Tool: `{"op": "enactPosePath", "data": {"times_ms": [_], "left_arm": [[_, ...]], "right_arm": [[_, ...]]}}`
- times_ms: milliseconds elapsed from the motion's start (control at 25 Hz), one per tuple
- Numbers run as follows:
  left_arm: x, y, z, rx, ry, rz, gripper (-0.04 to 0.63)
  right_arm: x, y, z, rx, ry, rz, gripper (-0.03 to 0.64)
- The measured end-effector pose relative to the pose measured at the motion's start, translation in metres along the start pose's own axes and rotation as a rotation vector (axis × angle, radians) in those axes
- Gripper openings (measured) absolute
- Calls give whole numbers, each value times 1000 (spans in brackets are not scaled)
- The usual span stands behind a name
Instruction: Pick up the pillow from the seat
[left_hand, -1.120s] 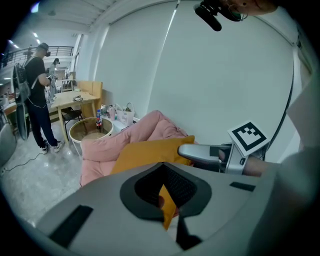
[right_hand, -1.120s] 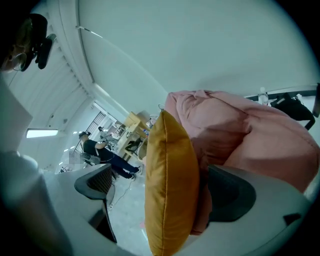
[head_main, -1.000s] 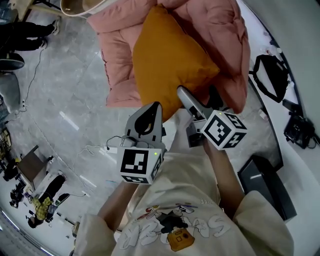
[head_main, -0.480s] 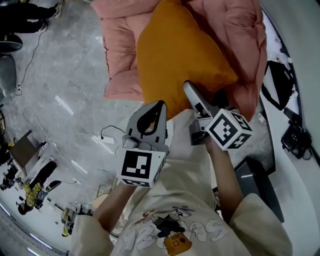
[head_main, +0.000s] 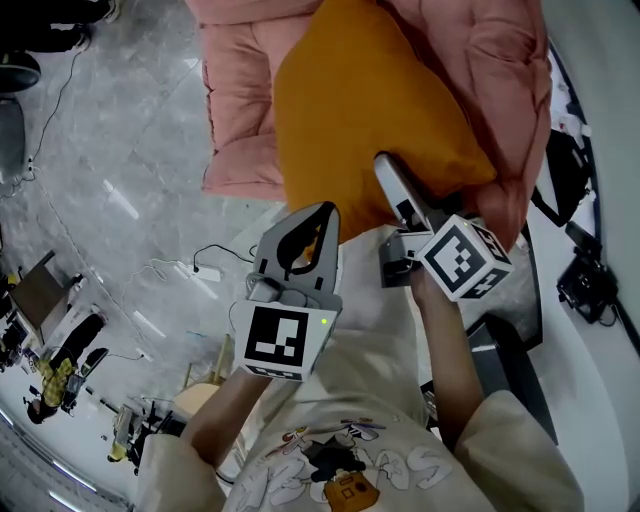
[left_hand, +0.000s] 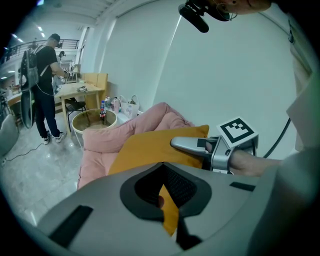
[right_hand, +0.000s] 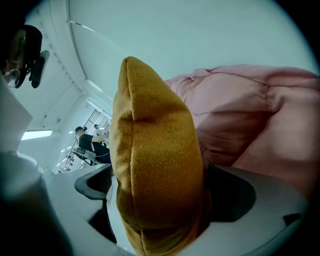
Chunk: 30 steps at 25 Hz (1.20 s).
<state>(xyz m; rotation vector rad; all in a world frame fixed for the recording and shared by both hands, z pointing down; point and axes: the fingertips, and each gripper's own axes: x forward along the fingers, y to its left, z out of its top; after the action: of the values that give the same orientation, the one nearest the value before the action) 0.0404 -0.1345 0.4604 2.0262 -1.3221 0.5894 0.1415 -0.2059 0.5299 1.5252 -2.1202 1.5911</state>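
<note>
Pillow (head_main: 370, 110): resting against pink seat (head_main: 240, 90), over its front edge. Pinched on lower edge by right claw (head_main: 388, 170), on one corner by left claw (head_main: 325, 212). Risks slipping out of left claw, with only thin corner caught.

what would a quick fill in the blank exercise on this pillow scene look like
1. The pillow is ____ in colour.
2. Behind it is a padded ____ seat cushion.
3. The left gripper pinches the pillow by one ____.
4. Counting the right gripper, ____ grippers are shut on the pillow.

Missing words: orange; pink; corner; two
</note>
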Motion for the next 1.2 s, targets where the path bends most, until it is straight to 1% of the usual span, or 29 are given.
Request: {"op": "enactPosePath", "data": {"times_ms": [80,160,280,400,560,760,960,1080,1200], "left_arm": [[2,3,0,-14,5,3,3],[5,5,-1,-2,-10,-4,4],[7,8,-2,-37,3,7,5],[9,12,-8,-8,-8,-14,3],[10,20,-12,-79,37,11,4],[14,29,-17,-89,47,6,4],[19,38,-22,-99,55,0,4],[21,43,-26,-107,60,-3,4],[20,52,-27,-115,67,-3,4]], "right_arm": [[6,1,-1,9,2,1,581],[12,0,-1,18,4,0,581],[20,-2,-3,23,8,-9,581],[26,-1,-1,15,4,-13,581],[33,-5,-3,21,20,-31,581],[43,-10,-4,20,18,-47,581],[52,-24,-7,23,8,-88,581],[57,-28,-7,30,-3,-88,580],[65,-24,-9,40,0,-75,578]]}}
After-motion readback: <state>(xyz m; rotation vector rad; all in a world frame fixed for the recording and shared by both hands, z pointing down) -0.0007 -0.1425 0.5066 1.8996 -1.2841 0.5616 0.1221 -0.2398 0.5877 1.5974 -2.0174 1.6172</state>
